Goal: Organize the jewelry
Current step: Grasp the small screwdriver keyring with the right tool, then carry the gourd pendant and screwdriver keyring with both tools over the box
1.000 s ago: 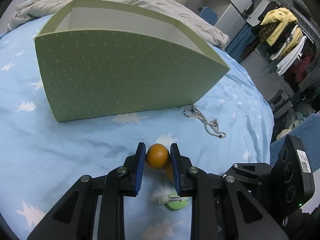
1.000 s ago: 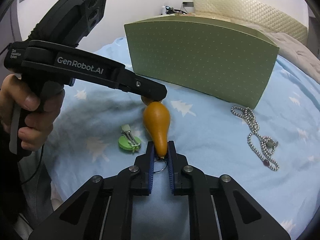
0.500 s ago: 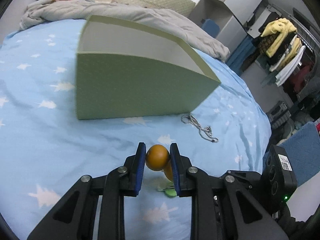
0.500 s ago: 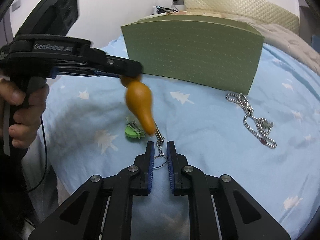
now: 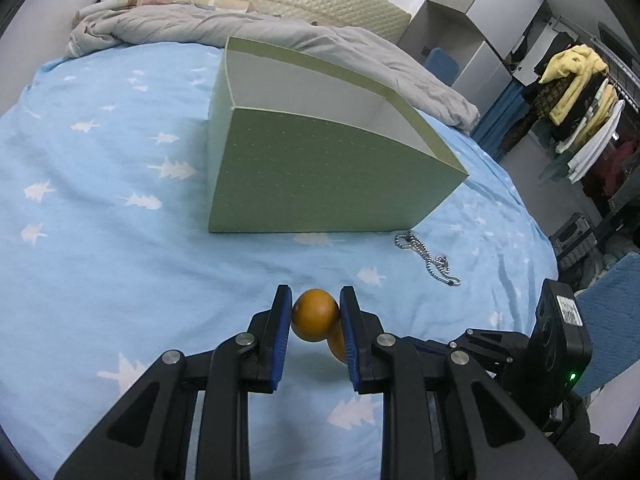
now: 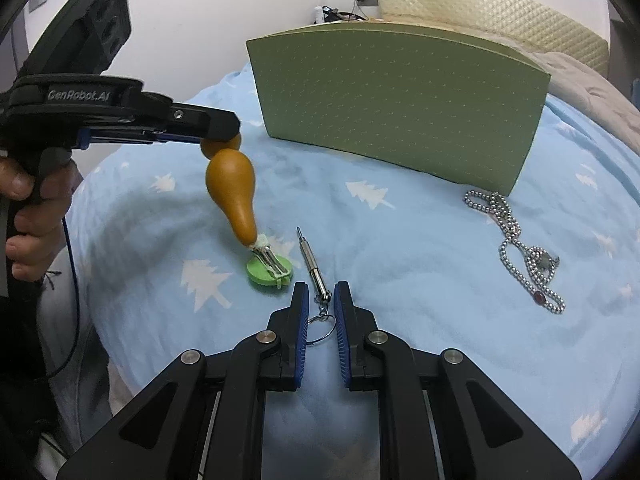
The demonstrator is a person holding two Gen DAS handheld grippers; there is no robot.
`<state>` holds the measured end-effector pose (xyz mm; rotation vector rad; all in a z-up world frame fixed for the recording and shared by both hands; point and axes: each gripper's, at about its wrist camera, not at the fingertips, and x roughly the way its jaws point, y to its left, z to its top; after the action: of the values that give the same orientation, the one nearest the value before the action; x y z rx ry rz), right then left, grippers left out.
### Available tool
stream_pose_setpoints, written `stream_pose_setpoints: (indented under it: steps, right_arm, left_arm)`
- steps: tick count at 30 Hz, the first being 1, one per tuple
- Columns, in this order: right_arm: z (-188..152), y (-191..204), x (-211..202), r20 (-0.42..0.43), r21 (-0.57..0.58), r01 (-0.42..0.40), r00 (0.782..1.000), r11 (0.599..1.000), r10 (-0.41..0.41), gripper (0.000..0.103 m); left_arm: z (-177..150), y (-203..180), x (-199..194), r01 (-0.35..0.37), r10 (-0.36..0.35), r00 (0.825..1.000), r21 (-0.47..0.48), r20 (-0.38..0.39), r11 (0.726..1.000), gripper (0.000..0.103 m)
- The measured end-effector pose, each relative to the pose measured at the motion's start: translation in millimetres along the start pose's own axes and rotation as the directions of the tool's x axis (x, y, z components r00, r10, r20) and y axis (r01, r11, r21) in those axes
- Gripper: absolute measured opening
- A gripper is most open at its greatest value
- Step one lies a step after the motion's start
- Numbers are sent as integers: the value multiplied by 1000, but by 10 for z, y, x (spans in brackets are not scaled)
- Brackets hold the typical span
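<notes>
Left gripper (image 5: 315,316) is clamped on the round knob end of the orange gourd-shaped charm (image 6: 232,192), so the body hangs free below the jaws, well clear of the blue bedsheet (image 5: 100,220). Gripping the knob leaves the tapered end clear, likely for a drop into the green box (image 5: 320,184), which sits open-topped just ahead.

Right gripper (image 6: 321,300) has its jaws nearly together on the small chain and key ring (image 6: 320,320) of a thin metal pin (image 6: 310,260), which lies on the sheet. Whether the pads truly pinch the chain is unclear.

Green disc with metal clip (image 6: 269,270) lies just beside the pin. Beaded necklace (image 6: 516,248) lies by the box's near corner, untouched. Judgement: sorting has barely begun; box interior looks empty as far as visible.
</notes>
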<state>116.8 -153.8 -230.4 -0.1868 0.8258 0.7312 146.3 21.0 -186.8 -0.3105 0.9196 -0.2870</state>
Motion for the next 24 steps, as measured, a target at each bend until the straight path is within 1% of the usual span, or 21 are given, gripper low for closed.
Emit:
stream_pose_setpoints:
  steps: [2,4,6,8,11,16,19,22,24]
  right_arm:
    - [8,20,-8,-1,-9,12,1000,1000,-12,6]
    - [13,63,-49,6,-2,33,999,999,-33,5]
    - [3,68,-83,4,31,51,999,998,-52,5]
    - [-21,99,-165,9,64,94,995,994,-94,5]
    - [-68,98,-271,13,127,129,991,984,-132,5]
    - [-125,145,-556,43,225,162,984,961,-175,5]
    - [-95,132,-743,60,276,183,977,943,-207,5]
    - [-60,170,-871,74,304,206,968,930,-238,5]
    - [-49,168,-946,80,317,208,966,925,-245,5]
  left_arm:
    - [-10,-9,-17,-17,17,1000,7,2,1000,24]
    - [-24,-29,-33,-27,27,1000,17,3,999,24]
    - [-40,-40,-47,-43,43,999,25,4,999,24]
    - [-53,-49,-70,-51,50,999,29,5,998,24]
    - [-88,-78,-108,-68,67,998,39,6,997,24]
    - [-139,-169,-204,-93,92,996,62,18,994,24]
    - [-153,-241,-292,-106,104,994,75,30,991,24]
    - [-164,-292,-357,-135,133,991,87,25,987,24]
    - [-188,-316,-388,-132,131,991,85,14,988,24]
